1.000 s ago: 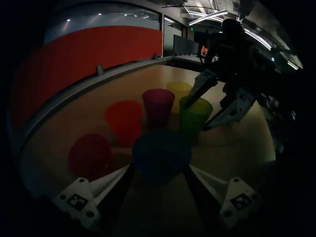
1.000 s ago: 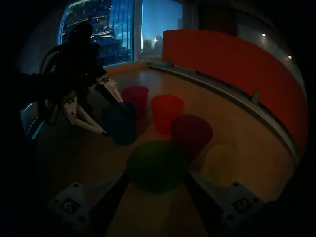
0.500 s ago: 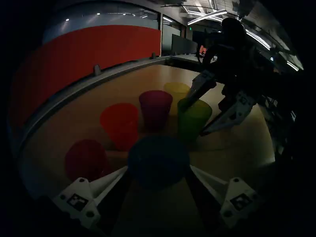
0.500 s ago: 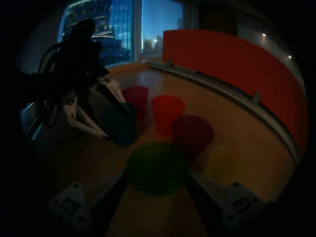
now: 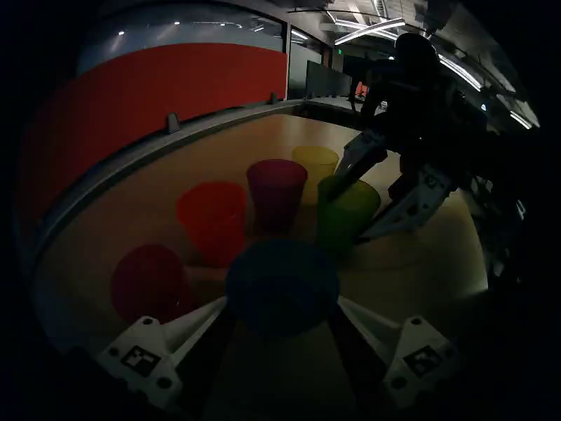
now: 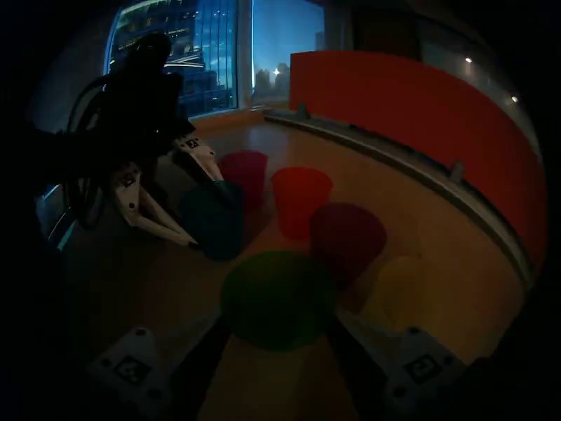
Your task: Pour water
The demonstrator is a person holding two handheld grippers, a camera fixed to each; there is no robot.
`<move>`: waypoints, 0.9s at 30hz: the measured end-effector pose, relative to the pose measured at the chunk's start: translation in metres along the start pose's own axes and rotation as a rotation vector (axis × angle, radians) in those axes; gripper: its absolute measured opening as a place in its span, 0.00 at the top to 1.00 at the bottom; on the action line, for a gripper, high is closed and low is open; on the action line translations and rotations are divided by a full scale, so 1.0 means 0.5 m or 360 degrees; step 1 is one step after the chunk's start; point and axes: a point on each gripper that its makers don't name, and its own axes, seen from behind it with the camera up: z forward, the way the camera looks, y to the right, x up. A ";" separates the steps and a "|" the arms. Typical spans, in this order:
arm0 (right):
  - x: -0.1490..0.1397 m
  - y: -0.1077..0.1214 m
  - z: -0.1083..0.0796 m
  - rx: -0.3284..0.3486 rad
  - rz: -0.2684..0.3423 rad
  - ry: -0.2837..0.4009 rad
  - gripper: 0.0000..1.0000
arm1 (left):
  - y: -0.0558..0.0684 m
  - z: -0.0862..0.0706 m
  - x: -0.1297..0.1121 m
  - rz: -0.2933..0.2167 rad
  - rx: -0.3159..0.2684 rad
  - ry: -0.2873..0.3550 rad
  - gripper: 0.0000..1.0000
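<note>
Lining up the pour, I have the left gripper point(image 5: 282, 302) with its fingers straddling the upright blue cup point(image 5: 282, 277) and the right gripper point(image 6: 279, 317) straddling the upright green cup point(image 6: 278, 295). The two cups stand just beside each other mid-counter point(image 5: 435, 259), and I cannot tell whether either pair of fingers presses or merely brackets its cup. No brand or writing is legible, only square black-and-white markers point(image 5: 142, 359) on the fingers.
</note>
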 end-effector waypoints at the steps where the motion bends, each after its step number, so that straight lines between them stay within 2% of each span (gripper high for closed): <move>1: 0.000 -0.002 0.000 0.0003 0.0003 0.0001 0.04 | 0.000 0.000 0.000 0.0001 0.0000 0.0000 0.15; 13: 0.024 -0.011 -0.024 -0.0004 0.0011 0.0045 0.04 | 0.005 -0.021 0.006 -0.0006 0.0018 0.0022 0.16; 19: 0.046 -0.019 -0.048 -0.0026 -0.0004 0.0077 0.04 | 0.014 -0.051 0.034 -0.0010 0.0040 0.0091 0.17; 27: 0.086 -0.039 -0.087 -0.0064 -0.0035 0.0140 0.05 | 0.025 -0.109 0.084 0.0002 0.0095 0.0216 0.18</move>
